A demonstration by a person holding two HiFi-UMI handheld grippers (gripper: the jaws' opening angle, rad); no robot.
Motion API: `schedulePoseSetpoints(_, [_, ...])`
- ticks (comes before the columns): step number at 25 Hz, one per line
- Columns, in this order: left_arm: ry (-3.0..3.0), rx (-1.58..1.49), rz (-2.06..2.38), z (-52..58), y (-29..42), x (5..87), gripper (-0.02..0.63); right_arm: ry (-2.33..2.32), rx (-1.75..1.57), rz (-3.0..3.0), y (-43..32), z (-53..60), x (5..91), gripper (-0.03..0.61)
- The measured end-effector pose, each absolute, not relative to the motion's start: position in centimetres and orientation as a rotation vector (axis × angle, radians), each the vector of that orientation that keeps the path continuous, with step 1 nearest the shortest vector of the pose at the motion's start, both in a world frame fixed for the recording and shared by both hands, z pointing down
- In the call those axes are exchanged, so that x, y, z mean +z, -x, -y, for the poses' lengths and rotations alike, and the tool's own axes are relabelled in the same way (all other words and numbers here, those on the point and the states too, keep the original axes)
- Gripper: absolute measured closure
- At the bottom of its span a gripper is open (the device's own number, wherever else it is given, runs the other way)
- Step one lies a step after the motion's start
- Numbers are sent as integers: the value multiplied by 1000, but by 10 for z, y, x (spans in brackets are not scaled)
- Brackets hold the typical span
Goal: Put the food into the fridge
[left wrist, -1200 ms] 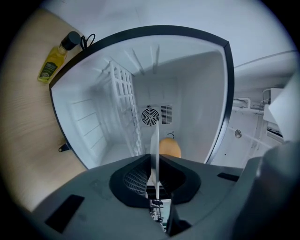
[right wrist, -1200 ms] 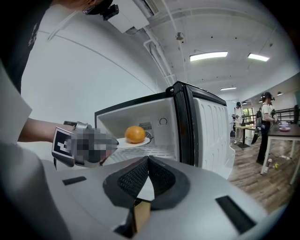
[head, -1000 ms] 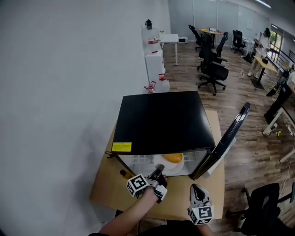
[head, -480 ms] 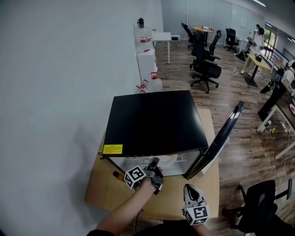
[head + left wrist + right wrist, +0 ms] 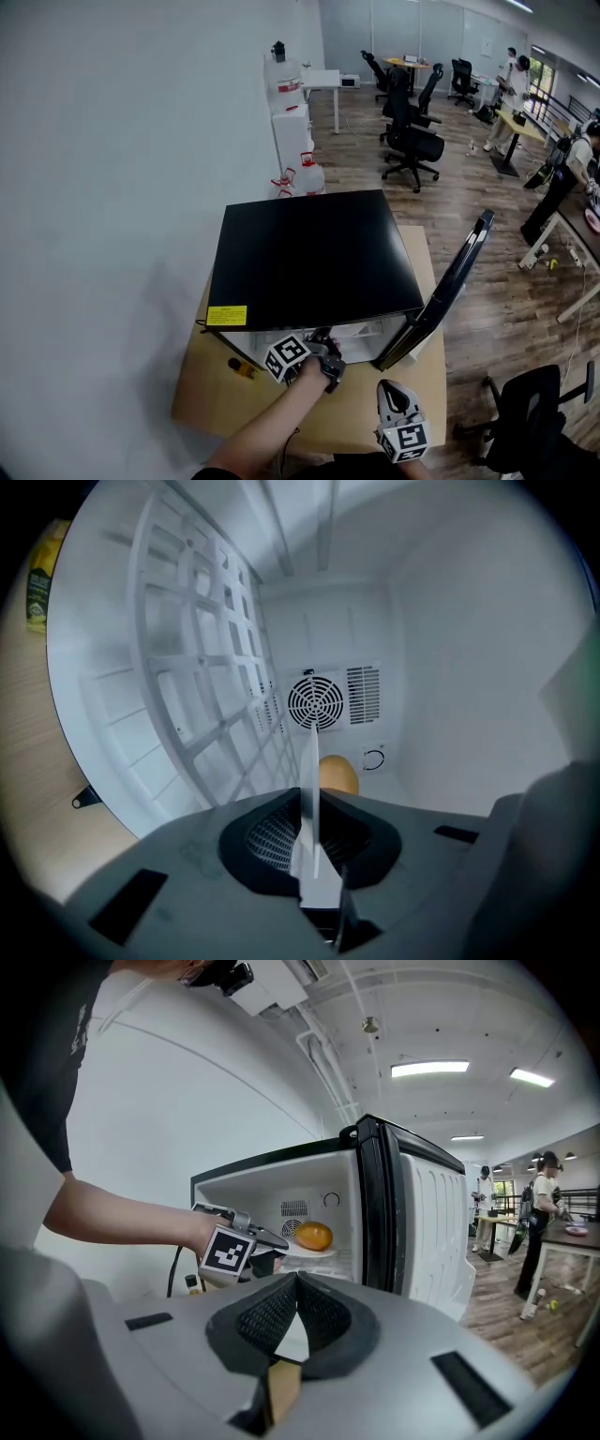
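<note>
the left gripper [image 5: 270, 1254], jaws pinched on the rim of the plate [image 5: 307, 789] with the orange food [image 5: 337, 775] inside the fridge [image 5: 450, 667], would do best to hold it level and set it flat on the rack [image 5: 206, 696] before opening; the right gripper [image 5: 291, 1330] was shut, empty

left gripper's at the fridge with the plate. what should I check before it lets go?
1. Fridge door open: ok.
2. Left gripper shut on the plate rim: ok.
3. Orange food sitting on the plate: ok.
4. Plate inside the fridge opening: ok.
5. Plate resting on the wire shelf: cannot tell.
6. Right gripper shut, empty, held back from the fridge: ok.
</note>
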State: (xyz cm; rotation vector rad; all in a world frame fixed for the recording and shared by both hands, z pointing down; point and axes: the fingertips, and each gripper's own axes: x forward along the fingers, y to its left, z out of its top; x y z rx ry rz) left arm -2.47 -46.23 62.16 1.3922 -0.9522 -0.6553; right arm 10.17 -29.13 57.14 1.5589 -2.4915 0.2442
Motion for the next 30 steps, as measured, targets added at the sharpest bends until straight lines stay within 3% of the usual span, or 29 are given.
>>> schedulePoseSetpoints(18, [-1315,-558,1024,468,8,630,583,-1598,294,2499,-96,269,569,518])
schedulePoseSetpoints(30, [-1621,-183,1312,470,14,625,555,-1621,274,2510,-97,251,562,518])
